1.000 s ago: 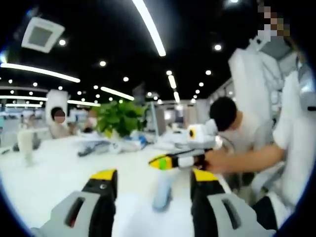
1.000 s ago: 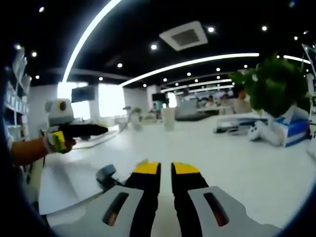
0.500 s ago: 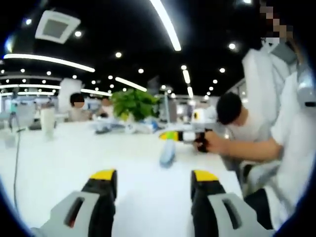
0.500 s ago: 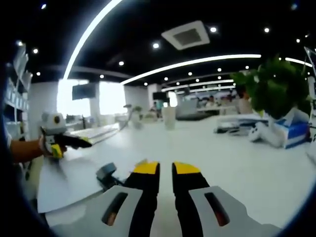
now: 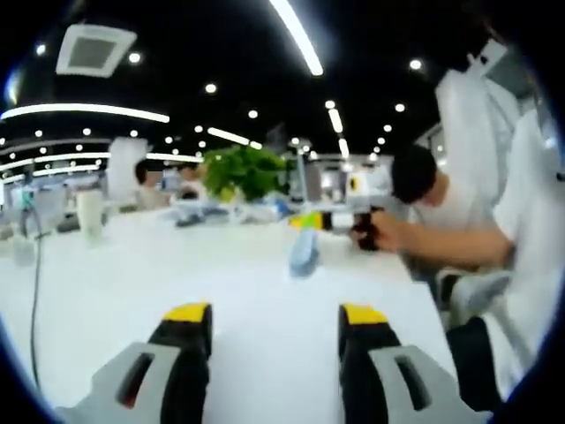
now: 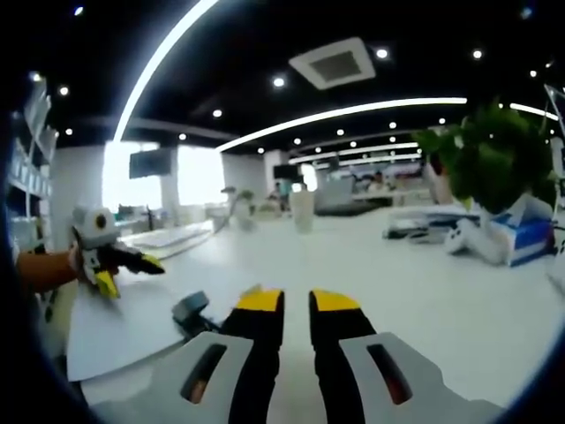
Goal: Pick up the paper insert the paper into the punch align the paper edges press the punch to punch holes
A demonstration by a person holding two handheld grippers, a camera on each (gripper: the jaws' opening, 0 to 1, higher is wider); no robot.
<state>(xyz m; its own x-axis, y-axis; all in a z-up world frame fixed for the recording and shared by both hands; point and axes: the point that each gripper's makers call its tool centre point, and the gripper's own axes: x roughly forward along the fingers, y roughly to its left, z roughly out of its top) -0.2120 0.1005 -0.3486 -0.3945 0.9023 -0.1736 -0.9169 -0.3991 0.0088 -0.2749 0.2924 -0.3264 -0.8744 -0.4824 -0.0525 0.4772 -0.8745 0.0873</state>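
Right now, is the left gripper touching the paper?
Cannot tell. In the right gripper view the left gripper sits at the far edge of the paper, one yellow tip overlapping the sheet, but neither contact nor a gap shows plainly.

punch (image 6: pixel 191 311): half hidden behind jaw | paper (image 6: pixel 124 329): cut by rim

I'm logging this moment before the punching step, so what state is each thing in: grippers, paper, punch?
left gripper: jaws wide apart, holding nothing, over the white table.
right gripper: jaws nearly together, nothing visible between them.
paper: lying flat on the table, not gripped.
punch: sitting at the paper's edge, partly hidden by the right gripper; whether the paper is inserted is not clear.
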